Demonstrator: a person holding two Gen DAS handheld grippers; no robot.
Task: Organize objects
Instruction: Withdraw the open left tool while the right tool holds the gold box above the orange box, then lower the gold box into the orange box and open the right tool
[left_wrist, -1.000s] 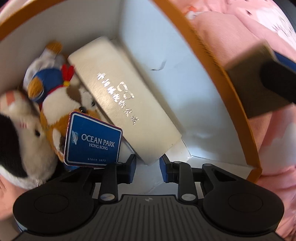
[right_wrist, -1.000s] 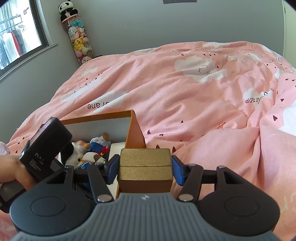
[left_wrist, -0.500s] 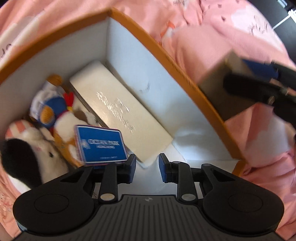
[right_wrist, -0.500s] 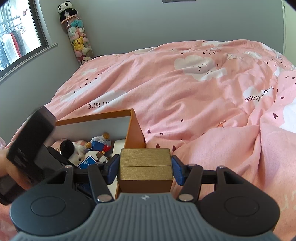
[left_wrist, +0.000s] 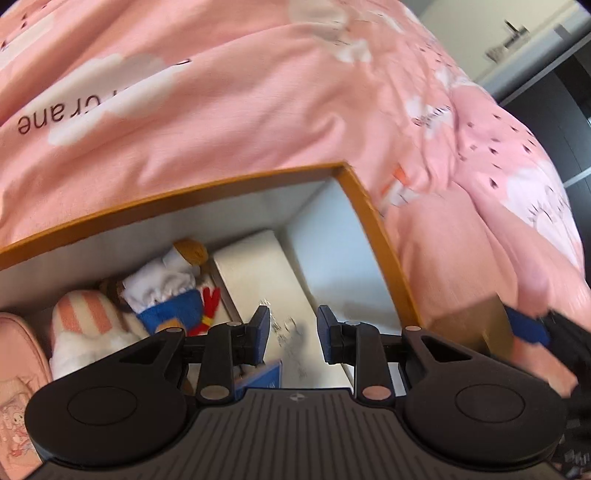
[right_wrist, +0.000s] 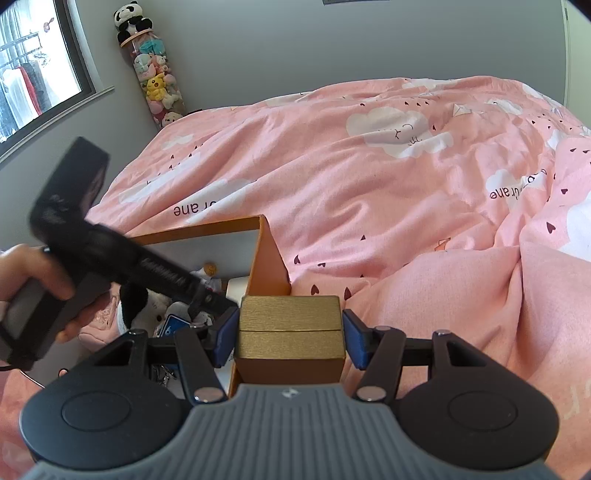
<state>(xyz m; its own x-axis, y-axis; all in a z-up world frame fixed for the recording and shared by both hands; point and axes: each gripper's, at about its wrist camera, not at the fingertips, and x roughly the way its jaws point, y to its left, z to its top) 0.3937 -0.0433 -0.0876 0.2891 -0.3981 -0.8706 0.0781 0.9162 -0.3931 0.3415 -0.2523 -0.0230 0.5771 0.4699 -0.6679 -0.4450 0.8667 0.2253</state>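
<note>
An orange box (left_wrist: 184, 199) with white inner walls sits open on the pink bed. It holds a long white case (left_wrist: 255, 277), a sailor duck plush (left_wrist: 166, 295), a striped plush (left_wrist: 81, 332) and a blue Ocean Park tag (left_wrist: 264, 376). My left gripper (left_wrist: 291, 328) hovers over the box's inside, its jaws a narrow gap apart with nothing between them. My right gripper (right_wrist: 290, 332) is shut on a gold box (right_wrist: 290, 314), held just outside the orange box's near right wall (right_wrist: 266, 258). The gold box (left_wrist: 465, 325) also shows at the right of the left wrist view.
A pink pouch (left_wrist: 18, 369) lies at the box's left end. A hand (right_wrist: 22, 269) holds the left gripper's handle. The rumpled pink duvet (right_wrist: 369, 184) covers the bed. A tube of plush toys (right_wrist: 155, 81) stands in the corner beside a window (right_wrist: 33, 74).
The left gripper has lifted and tilted up out of the orange box, so its view now takes in the box's far wall and the bed. The right gripper and gold box stayed still.
</note>
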